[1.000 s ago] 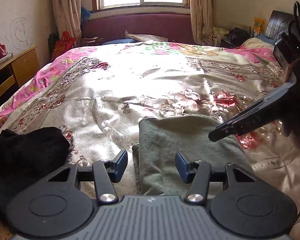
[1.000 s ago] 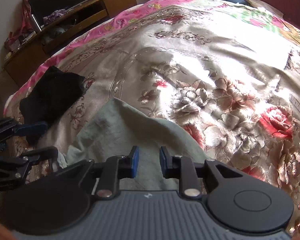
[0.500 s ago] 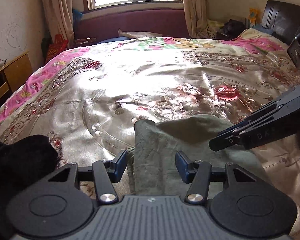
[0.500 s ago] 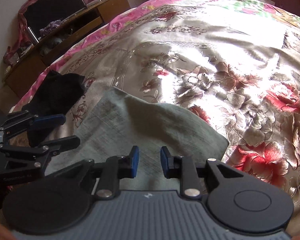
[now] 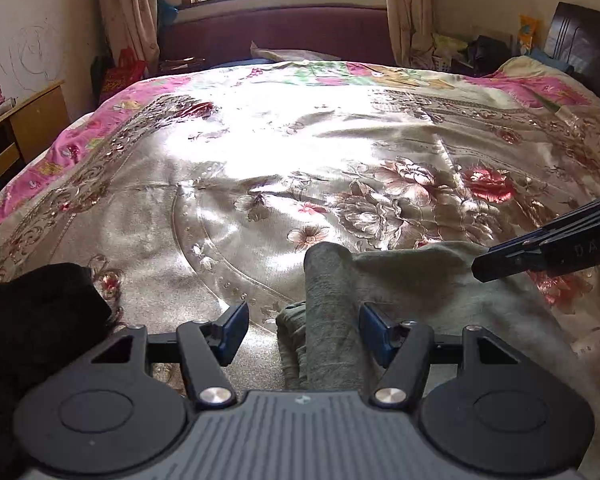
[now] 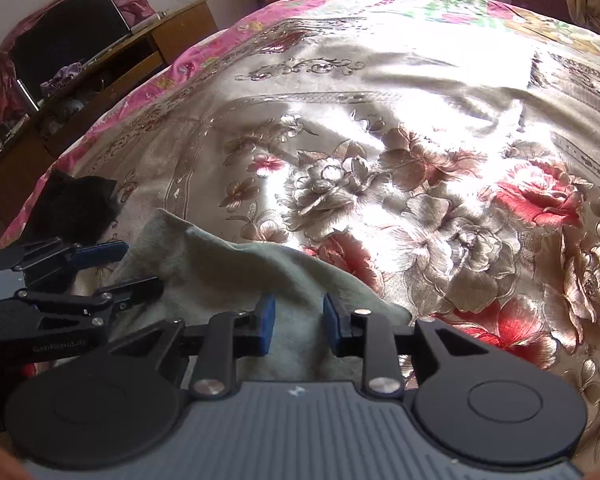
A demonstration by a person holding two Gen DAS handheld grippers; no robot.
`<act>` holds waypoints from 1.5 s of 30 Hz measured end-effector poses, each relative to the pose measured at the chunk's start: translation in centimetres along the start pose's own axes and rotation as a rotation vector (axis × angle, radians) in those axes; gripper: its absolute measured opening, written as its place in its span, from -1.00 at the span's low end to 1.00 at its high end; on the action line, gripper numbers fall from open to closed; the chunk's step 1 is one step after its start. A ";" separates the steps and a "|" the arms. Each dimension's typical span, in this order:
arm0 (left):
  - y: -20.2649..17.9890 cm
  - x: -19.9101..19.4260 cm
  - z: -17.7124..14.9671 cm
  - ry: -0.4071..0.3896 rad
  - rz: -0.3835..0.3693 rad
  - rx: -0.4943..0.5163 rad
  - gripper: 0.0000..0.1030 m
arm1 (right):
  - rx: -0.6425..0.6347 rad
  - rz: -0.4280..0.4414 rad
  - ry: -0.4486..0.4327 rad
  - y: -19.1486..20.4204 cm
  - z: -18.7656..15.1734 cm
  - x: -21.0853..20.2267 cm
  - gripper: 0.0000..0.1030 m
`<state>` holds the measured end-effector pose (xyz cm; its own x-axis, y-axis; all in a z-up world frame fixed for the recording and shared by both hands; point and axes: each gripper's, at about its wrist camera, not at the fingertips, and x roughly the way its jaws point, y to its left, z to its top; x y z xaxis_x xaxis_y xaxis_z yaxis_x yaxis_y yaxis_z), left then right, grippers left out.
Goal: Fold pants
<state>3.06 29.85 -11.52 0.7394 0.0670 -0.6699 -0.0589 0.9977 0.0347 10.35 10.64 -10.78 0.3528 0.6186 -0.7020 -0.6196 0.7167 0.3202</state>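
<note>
Left tongs (image 5: 302, 330): blue-padded fingers spread wide, a raised ridge of cloth seen between them but touched by neither pad; nothing gripped

Right tongs (image 6: 297, 322): fingers held at a narrow gap, low over the cloth; no fabric seen pinched between the pads, so nothing judged held. In the left wrist view the same tongs (image 5: 540, 250) are seen side-on at the right edge, tips just above the garment

Grey-green soft fabric pants (image 5: 420, 292): found on the near part of the bed, directly under and ahead of both tongs, already gathered into a compact layered bundle. A thick rolled or doubled edge is noted along its left side, with a smaller crumpled layer sticking out beneath it. In the right wrist view the pants (image 6: 220, 268) are seen as a broad flap, wrinkled, one corner pointing toward the far left

Shiny floral satin bedspread with pink border (image 5: 300, 152): spread beneath, rumpled in places

Black crumpled garment (image 5: 40, 304): lying apart, at the left near edge of the bed

Wooden side cabinet (image 6: 112, 76) noted beyond the bed's left edge

Progress, as a judgement: main folds appear made, as no full leg length is visible. Left to do: the protruding lower layer tucked in, the edges squared, the top smoothed
</note>
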 end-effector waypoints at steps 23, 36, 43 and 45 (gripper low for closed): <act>-2.7 -0.4 -5.0 0.163 0.011 0.073 0.54 | 0.140 -0.016 0.091 0.8 -7.2 -2.2 -0.31; -3.4 -1.6 -3.7 0.147 -0.007 0.122 0.54 | 0.306 0.063 0.089 -2.6 -7.0 -2.7 -0.17; -3.8 -2.6 -3.0 0.094 -0.020 0.166 0.54 | 0.263 0.008 0.054 -1.5 -6.6 -2.7 -0.13; -4.1 -3.2 -2.6 0.093 0.002 0.150 0.54 | 0.231 -0.021 0.036 -0.9 -6.0 -3.5 -0.13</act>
<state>-0.82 25.55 -11.43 0.6738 0.0746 -0.7351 0.0452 0.9889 0.1417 5.49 5.97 -12.41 0.3358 0.5938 -0.7312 -0.4344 0.7864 0.4392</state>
